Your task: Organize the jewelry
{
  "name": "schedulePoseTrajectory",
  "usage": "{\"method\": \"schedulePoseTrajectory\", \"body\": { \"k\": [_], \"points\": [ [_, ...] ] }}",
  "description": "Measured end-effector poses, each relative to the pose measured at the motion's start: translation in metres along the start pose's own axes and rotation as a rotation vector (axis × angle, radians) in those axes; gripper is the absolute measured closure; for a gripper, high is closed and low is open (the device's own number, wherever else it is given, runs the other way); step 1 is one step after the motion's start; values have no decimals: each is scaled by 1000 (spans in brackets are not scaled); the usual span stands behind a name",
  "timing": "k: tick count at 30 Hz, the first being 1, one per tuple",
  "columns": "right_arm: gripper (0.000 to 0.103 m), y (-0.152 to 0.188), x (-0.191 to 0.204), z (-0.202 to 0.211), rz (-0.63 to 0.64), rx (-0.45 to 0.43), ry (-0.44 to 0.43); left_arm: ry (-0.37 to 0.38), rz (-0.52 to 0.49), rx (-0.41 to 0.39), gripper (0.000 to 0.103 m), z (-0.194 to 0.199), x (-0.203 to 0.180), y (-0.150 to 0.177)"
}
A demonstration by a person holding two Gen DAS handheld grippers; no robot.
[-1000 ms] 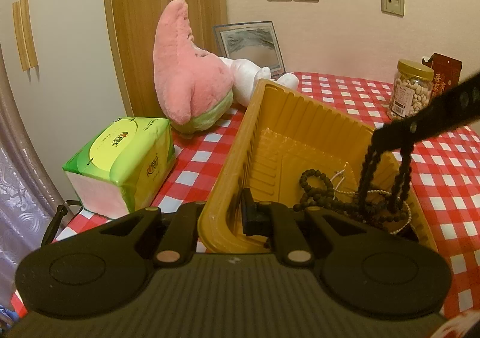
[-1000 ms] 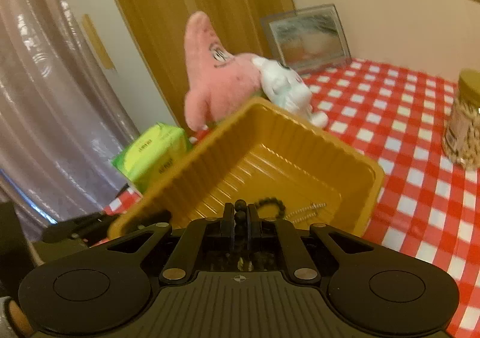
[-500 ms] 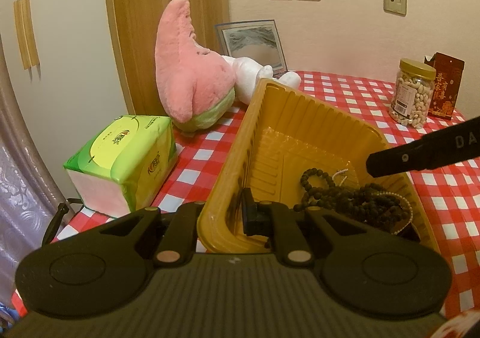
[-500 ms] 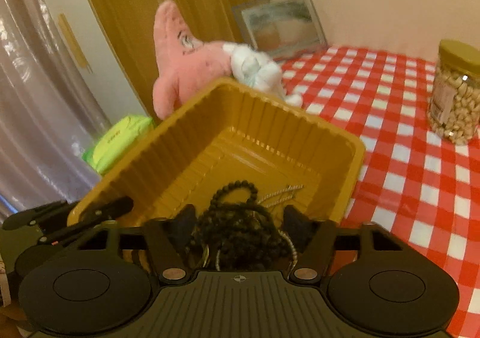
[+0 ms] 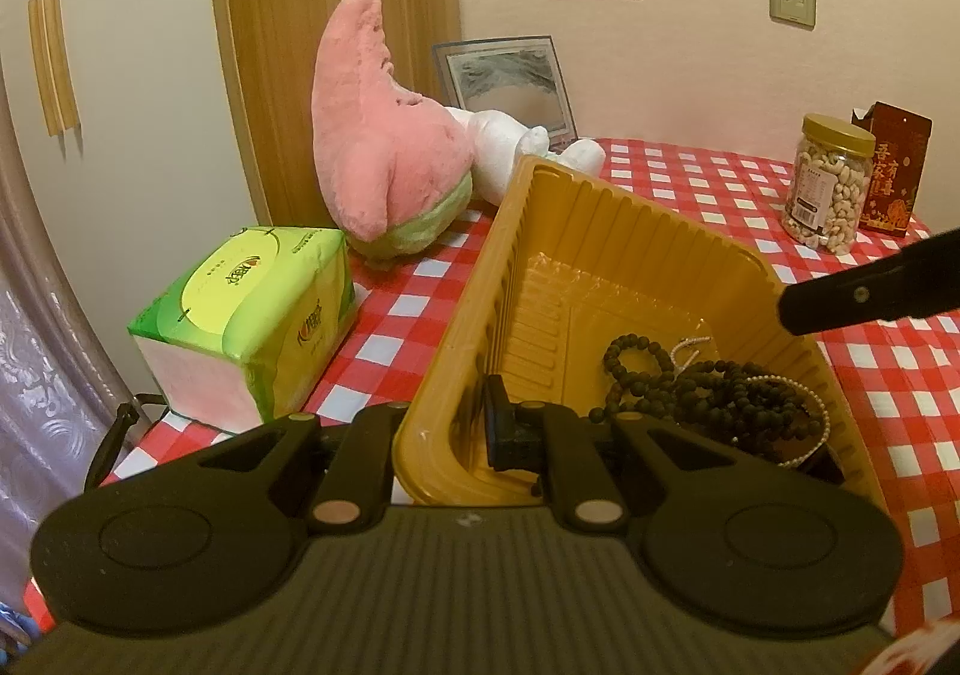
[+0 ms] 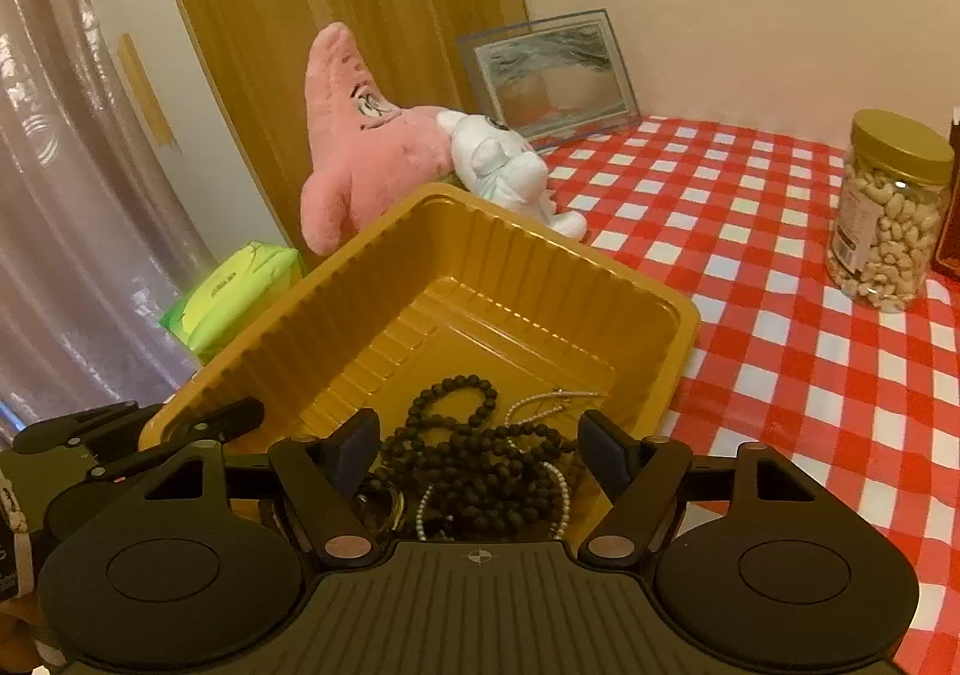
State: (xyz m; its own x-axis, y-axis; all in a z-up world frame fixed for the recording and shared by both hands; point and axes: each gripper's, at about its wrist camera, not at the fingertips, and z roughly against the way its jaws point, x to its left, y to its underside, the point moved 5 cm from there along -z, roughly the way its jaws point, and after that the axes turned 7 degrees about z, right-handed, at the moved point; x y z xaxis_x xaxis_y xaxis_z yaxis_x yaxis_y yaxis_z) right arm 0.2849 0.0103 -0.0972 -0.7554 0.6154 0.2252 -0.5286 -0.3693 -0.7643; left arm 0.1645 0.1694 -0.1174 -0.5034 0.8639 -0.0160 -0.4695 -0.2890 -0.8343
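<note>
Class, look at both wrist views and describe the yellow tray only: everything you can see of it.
The yellow tray is a rectangular tub of what looks like thin, glossy moulded plastic, with ribbed walls, a rolled rim and a stepped floor. It rests on the red-and-white checked tablecloth. The left gripper is shut on its near wall, one finger inside, one outside. In its near part lie dark bead strands tangled with a pale pearl strand. The open right gripper hangs above them.

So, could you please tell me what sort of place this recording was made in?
Most likely a home: a table with a red-checked tablecloth, plush toys leaning by a framed picture, plus a jar of nuts.
</note>
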Motion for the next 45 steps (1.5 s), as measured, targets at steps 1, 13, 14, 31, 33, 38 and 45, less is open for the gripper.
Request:
{"method": "schedulePoseTrajectory", "body": {
  "k": [1,13,14,31,33,38,45],
  "points": [
    [30,1,0,2,0,-1,6,1,-1,1,92,0,1,1],
    [28,33,-13,35,-96,18,103,119,165,147,90,-31,39,20],
    [28,36,-15,37,-110,21,113,129,176,164,87,-35,43,23],
    [24,97,-15,112,-284,6,349,84,-26,35,38,51,65,2],
    [24,100,-16,125,-294,-8,340,101,-72,24,37,71,48,-2],
    [24,109,-22,157,-367,-1,298,137,-116,73,37,110,-12,2],
    [24,127,-24,202,-326,58,266,172,-61,223,32,142,-84,32]
  ]
}}
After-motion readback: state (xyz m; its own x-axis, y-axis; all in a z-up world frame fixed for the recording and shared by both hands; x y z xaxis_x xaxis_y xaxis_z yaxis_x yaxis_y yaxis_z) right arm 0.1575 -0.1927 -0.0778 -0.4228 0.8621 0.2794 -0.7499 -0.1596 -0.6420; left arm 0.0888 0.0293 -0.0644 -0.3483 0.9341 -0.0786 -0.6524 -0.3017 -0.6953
